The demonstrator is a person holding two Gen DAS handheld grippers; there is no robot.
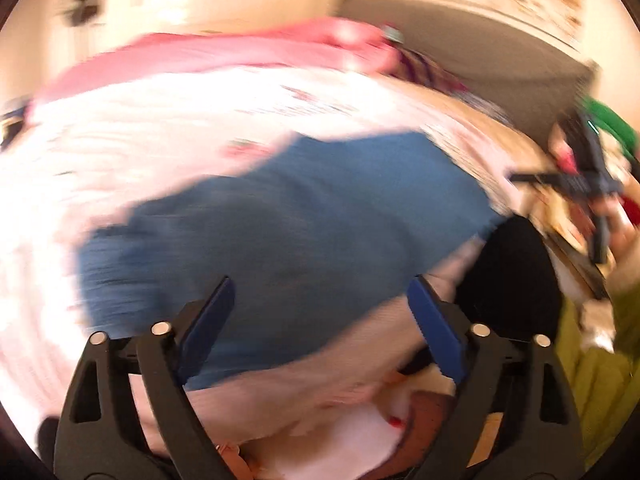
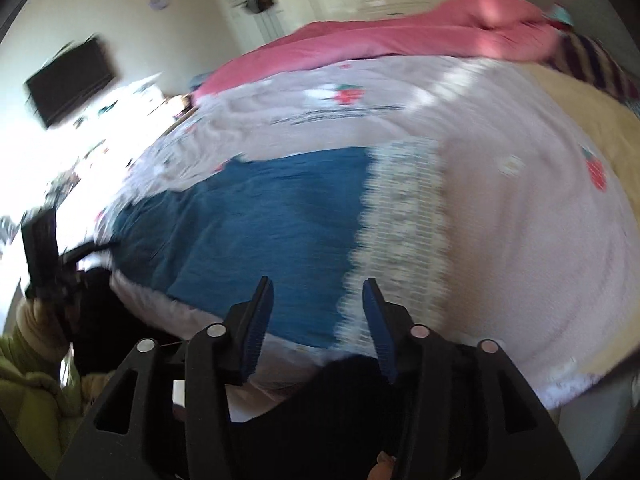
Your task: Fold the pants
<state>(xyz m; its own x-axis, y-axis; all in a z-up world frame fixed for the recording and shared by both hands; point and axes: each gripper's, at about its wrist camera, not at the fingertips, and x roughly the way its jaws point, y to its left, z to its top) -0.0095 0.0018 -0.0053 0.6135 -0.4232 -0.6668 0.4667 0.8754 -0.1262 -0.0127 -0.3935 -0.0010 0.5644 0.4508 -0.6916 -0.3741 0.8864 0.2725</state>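
The blue pants [image 1: 288, 224] lie spread flat on a pale pink bedspread [image 1: 140, 152]; both views are motion-blurred. In the right wrist view the pants [image 2: 256, 232] end at a white lace-patterned band [image 2: 400, 232]. My left gripper [image 1: 320, 292] is open and empty, held above the near edge of the pants. My right gripper [image 2: 318, 292] is open and empty above the near edge, by the lace band. The right gripper also shows at the far right of the left wrist view [image 1: 580, 184], and the left gripper at the far left of the right wrist view [image 2: 48, 256].
A pink duvet [image 2: 400, 40] is bunched at the far side of the bed, with a striped cushion [image 2: 592, 60] beside it. A beige blanket [image 2: 600, 120] lies at the right. A black TV [image 2: 68, 80] hangs on the wall. The person's black-clad legs [image 2: 340, 392] and green jacket sleeve [image 2: 32, 400] are close below.
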